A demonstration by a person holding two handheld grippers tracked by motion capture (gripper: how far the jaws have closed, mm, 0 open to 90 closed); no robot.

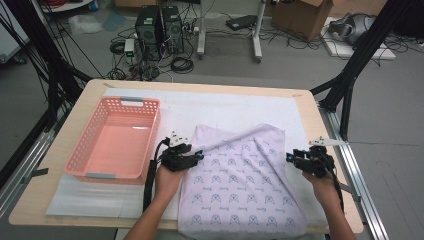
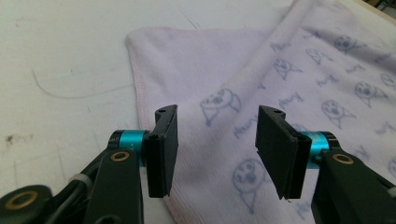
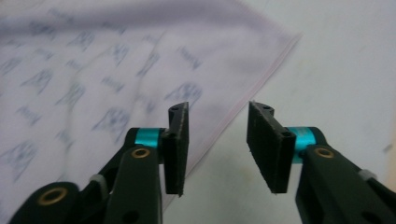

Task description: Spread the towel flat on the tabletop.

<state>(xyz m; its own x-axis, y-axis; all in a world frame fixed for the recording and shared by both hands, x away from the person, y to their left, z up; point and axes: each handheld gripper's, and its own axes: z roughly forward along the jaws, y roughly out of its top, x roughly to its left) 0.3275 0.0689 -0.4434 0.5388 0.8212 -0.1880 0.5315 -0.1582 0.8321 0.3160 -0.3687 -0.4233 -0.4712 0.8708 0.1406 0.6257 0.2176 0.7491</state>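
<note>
Fingers (image 2: 164,149) parted, both grippers flank towel (image 1: 240,185) edges.

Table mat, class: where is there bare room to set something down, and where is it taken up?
Bare white mat lies behind the printed cloth, between the pink basket and the table's right edge. A smaller bare patch sits in front of the basket, left of the left gripper. The near middle is crowded: cloth, left gripper, and right gripper at its edges, both open.
</note>
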